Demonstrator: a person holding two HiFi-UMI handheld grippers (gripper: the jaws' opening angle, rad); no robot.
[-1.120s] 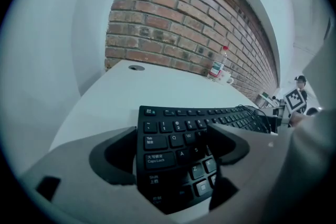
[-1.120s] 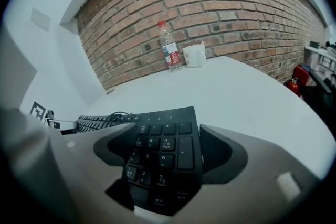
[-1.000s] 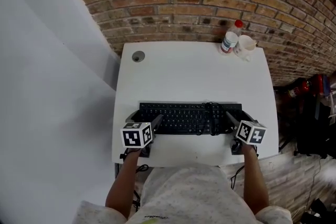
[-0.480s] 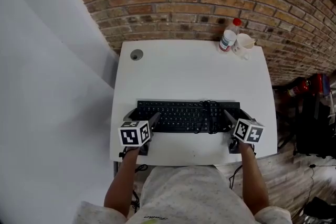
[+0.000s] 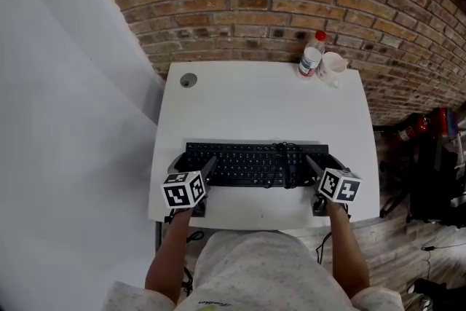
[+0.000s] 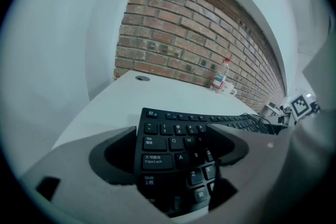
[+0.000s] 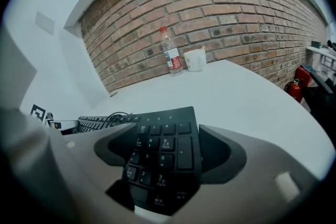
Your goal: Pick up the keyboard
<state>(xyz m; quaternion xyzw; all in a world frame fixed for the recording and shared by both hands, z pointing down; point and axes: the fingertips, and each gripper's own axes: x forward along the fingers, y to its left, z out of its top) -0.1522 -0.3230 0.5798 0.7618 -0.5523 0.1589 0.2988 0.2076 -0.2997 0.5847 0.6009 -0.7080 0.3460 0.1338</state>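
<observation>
A black keyboard [image 5: 251, 164] lies lengthwise near the front of the white table [image 5: 262, 98], with its cable bunched on the keys right of middle. My left gripper [image 5: 195, 162] is at its left end. In the left gripper view the outer jaw sits against the keyboard's [image 6: 178, 139] end edge and the inner jaw lies over the letter keys. My right gripper [image 5: 325, 160] holds the right end the same way, its jaws closed around the number pad [image 7: 163, 155]. Whether the keyboard is off the table I cannot tell.
A clear bottle with a red cap [image 5: 312, 54] and a white cup [image 5: 331, 65] stand at the table's back right by the brick wall. A round cable hole [image 5: 188, 81] is at the back left. A red fire extinguisher [image 5: 411, 127] stands on the floor to the right.
Both grippers stay at the keyboard's two ends. The head view has shifted slightly; the keyboard's place on the table looks about the same.
</observation>
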